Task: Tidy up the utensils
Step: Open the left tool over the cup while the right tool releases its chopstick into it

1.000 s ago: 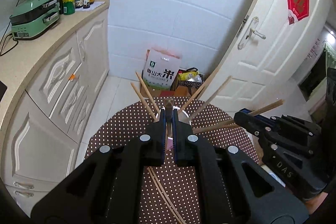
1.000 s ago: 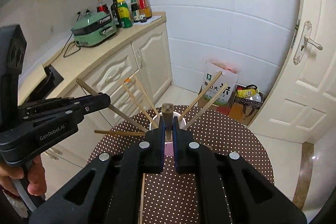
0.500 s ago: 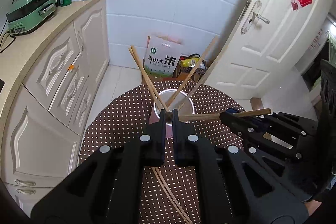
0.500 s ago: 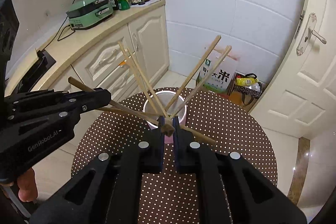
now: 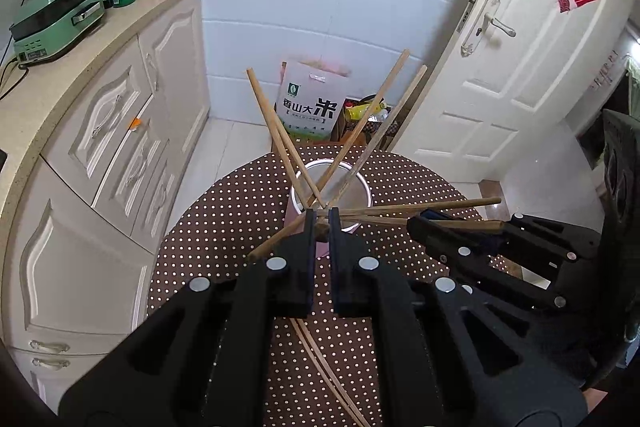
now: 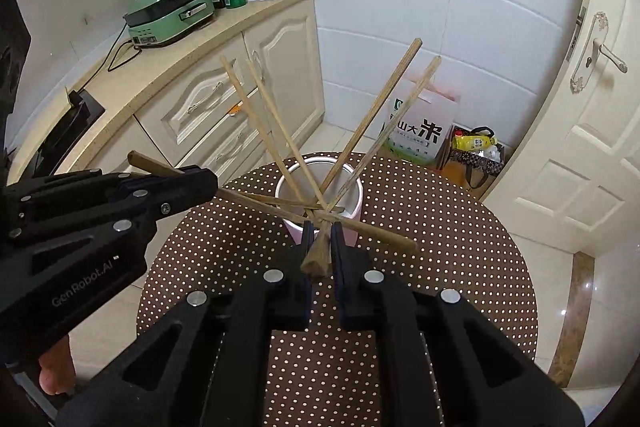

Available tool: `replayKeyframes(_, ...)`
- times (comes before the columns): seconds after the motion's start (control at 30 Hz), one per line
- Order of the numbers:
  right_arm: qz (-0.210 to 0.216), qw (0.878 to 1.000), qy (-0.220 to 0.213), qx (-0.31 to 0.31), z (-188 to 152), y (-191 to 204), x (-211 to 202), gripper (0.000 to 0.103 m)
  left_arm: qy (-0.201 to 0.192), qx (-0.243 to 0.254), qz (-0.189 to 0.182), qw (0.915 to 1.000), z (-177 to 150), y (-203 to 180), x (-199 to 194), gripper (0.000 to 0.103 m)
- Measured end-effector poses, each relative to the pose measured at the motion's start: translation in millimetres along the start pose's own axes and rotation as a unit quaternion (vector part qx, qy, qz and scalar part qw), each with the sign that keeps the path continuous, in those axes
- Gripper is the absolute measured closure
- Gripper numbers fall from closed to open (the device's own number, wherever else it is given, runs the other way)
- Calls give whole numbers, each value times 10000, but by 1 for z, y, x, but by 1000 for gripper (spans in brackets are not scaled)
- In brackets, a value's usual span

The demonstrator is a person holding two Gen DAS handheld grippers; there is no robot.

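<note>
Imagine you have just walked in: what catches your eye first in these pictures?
Four wooden chopsticks fan out of a white cup on the polka-dot table. Each gripper, left gripper and right gripper, is shut on another chopstick over the cup.

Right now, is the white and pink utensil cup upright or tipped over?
Upright. The white-rimmed pink cylindrical cup stands on the brown polka-dot tablecloth, mouth up, with four wooden chopsticks leaning out of it.

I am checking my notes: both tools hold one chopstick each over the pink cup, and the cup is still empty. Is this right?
Not quite: the pink cup is not empty. The right wrist view shows four chopsticks standing in it. The left tool and right tool do each hold one chopstick over it.
</note>
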State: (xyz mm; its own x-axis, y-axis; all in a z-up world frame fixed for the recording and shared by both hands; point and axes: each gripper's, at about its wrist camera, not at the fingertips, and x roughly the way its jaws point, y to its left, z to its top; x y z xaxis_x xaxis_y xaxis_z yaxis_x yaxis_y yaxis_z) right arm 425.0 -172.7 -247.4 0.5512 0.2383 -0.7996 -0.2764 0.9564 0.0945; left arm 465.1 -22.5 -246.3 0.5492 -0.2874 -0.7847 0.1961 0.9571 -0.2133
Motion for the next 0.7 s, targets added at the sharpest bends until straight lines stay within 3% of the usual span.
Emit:
replayKeyframes(0.13,24,9999,-85,52,0,1,-8,87,46,-27,-18,10000,-3,2,-3,92)
replayKeyframes(0.27,4,9997,-190,128,0,1,-17,81,-118,-116,45,9999,-6,6,-14,55)
replayKeyframes(0.7,77,9975,-553,427,-12,-1,-56,76,-408,-199,75,9989,-22,21,-52,50)
